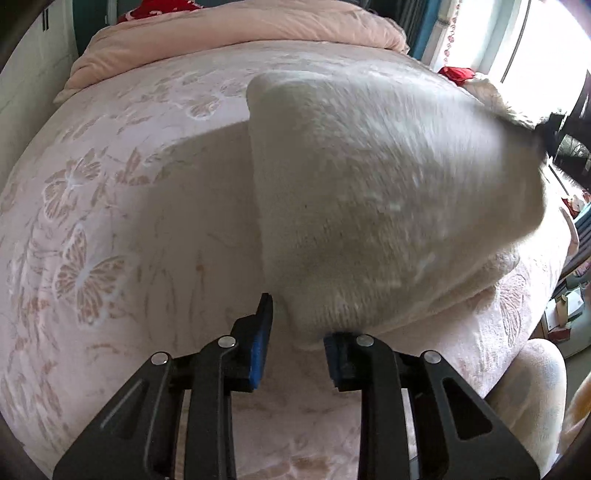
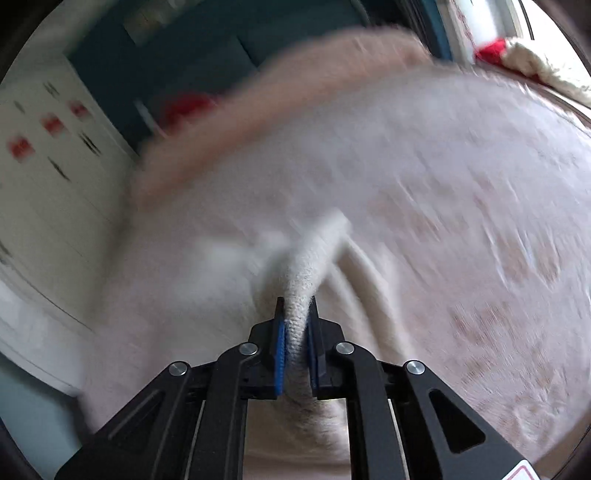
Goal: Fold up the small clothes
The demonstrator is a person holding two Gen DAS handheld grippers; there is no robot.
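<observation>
A cream knitted garment [image 1: 388,192] hangs lifted above the pink bed cover, stretched up toward the right and blurred by motion. My left gripper [image 1: 297,332] is open; the garment's lower corner hangs between its blue pads without being pinched. In the right wrist view my right gripper [image 2: 296,328] is shut on a bunched fold of the same cream knit [image 2: 306,266], which runs forward from the pads. The right gripper shows at the far right of the left wrist view [image 1: 554,129], holding the garment's raised edge.
The bed has a pink cover with a butterfly pattern [image 1: 92,229]. A peach quilt [image 1: 240,29] lies rolled at the far end. A red cloth [image 1: 458,74] and a window are at the right. White cupboards [image 2: 44,166] stand on the left.
</observation>
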